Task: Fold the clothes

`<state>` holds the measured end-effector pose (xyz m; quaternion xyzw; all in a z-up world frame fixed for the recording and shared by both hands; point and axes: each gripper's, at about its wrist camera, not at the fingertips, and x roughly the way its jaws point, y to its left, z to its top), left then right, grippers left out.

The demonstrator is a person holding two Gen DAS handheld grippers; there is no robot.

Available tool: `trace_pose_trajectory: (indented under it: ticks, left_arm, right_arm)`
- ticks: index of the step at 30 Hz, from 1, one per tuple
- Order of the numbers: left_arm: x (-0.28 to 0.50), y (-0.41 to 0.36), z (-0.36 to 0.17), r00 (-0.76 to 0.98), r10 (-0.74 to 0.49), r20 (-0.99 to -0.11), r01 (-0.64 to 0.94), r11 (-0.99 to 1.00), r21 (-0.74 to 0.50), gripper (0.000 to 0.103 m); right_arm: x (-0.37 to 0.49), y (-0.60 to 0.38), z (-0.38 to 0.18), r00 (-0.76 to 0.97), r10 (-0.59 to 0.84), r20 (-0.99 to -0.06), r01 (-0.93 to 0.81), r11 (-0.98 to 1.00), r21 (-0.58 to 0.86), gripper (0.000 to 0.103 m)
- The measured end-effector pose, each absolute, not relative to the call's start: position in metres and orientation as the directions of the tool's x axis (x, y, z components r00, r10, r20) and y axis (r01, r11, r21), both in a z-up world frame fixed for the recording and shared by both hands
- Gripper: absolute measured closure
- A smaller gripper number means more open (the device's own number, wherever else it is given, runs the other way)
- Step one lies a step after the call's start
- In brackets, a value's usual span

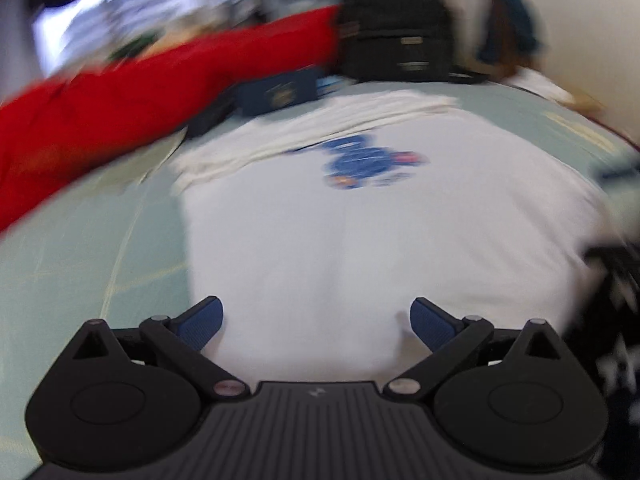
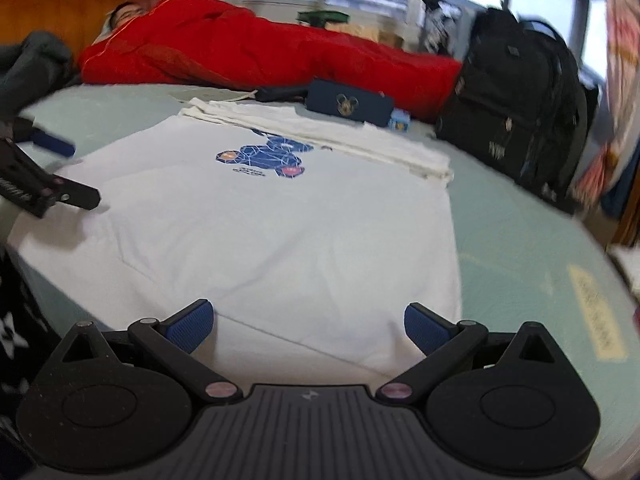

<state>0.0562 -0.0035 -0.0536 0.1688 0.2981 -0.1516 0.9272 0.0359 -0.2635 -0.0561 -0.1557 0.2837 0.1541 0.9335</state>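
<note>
Shirt (image 2: 256, 232), white with a blue print, lies flat on the bed (image 2: 516, 248), both grippers' jaws spread.

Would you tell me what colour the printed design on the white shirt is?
Mostly blue design with small red and orange patches; right wrist view.

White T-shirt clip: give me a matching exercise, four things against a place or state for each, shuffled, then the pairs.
Things:
1. white T-shirt
2. red jacket
3. black backpack
4. right gripper

Places or states:
A. standing at the far right of the bed
B. open, nothing between its pads
C. spread flat, blue print showing
D. lying along the far edge of the bed

Pairs: 1-C, 2-D, 3-A, 4-B
</note>
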Motion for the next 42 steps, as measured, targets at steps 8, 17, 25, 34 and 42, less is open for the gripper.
trace_pose_trajectory:
  ticks: [8, 17, 25, 34, 42]
  left_arm:
    - [0.003, -0.063, -0.090, 0.813, -0.216, -0.541, 0.547, 0.602, 0.581, 0.003]
    - [0.008, -0.077, -0.103, 0.846, -0.167, -0.507, 0.497, 0.591, 0.635, 0.002]
    - [0.004, -0.074, -0.077, 0.878, -0.183, -0.442, 0.451, 0.622, 0.640, 0.002]
    - [0.012, -0.071, -0.058, 0.887, -0.194, -0.418, 0.433, 0.662, 0.612, 0.002]
    - [0.008, -0.071, -0.067, 0.863, -0.235, -0.448, 0.486, 0.628, 0.607, 0.002]
  right_arm:
    - [0.028, -0.247, -0.056, 0.795, 0.220, -0.565, -0.439, 0.851, -0.288, 0.000]
    - [0.018, -0.236, -0.063, 0.764, 0.250, -0.594, -0.476, 0.841, -0.258, 0.000]
    - [-0.004, -0.222, -0.053, 0.794, 0.306, -0.526, -0.527, 0.777, -0.344, 0.000]
    - [-0.002, -0.178, -0.079, 0.833, 0.236, -0.501, -0.528, 0.611, -0.590, 0.000]
    - [0.003, -0.175, -0.075, 0.925, 0.151, -0.349, -0.355, 0.672, -0.649, 0.000]
